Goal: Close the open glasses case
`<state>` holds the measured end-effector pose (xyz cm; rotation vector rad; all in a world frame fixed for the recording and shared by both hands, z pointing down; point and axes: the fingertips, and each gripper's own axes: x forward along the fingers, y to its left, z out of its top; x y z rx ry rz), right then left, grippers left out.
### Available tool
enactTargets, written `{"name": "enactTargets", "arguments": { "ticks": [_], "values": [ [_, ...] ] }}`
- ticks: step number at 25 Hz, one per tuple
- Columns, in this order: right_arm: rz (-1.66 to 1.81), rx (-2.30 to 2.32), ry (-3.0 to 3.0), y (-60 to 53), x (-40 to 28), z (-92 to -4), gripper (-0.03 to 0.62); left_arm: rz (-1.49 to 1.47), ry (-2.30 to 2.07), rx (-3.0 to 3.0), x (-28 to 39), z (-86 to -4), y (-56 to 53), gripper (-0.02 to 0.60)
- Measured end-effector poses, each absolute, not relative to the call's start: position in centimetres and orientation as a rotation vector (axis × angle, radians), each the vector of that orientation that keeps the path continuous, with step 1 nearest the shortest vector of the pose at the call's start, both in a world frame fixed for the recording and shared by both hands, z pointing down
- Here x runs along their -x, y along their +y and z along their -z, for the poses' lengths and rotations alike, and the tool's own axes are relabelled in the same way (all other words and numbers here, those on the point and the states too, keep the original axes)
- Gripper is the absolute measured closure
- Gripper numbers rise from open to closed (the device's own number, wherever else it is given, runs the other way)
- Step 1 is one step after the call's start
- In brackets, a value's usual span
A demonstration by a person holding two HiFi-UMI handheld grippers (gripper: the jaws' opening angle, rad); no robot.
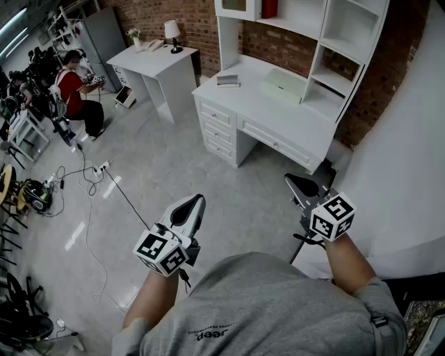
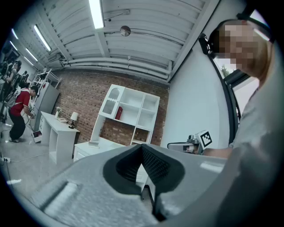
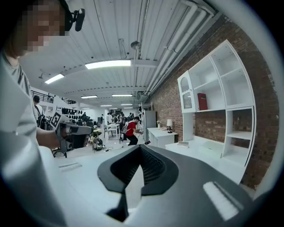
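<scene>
Glasses case [image 1: 227,81] sat far off at the left end of the white desk [image 1: 259,104], left of a pale green box [image 1: 285,85]; too small there to tell its lid's position. You held both grippers near your body, over the grey floor [image 1: 160,167], well apart from the desk. Your left gripper [image 1: 195,201] had its jaws pressed together on nothing, and your right gripper [image 1: 297,182] was likewise closed and empty.

My left gripper [image 1: 193,206] is pale grey, my right gripper [image 1: 299,185] darker grey; each carries a cube [image 1: 161,252] of black-and-white squares. The desk [image 1: 264,111] is white, the case [image 1: 284,83] on it pale green, the wall [image 1: 201,21] red brick, my shirt [image 1: 278,306] grey, the floor [image 1: 160,174] pale grey.
</scene>
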<state>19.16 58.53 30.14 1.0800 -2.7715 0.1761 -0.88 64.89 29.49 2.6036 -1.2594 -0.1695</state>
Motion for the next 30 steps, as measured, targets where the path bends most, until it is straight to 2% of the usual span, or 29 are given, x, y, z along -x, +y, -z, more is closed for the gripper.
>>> {"name": "enactTargets", "arguments": {
  "ticks": [16, 30],
  "values": [
    [-0.227, -1.075, -2.784, 57.3, -16.5, -30.3, 0.585, 0.195, -1.233, -2.601, 3.2, -29.9, 64.0, 0.584],
    [-0.177, -1.183, -2.768, 57.8, -7.3, -27.9, 0.585, 0.187, -1.152, -2.651, 13.2, -28.3, 63.9, 0.584]
  ]
}}
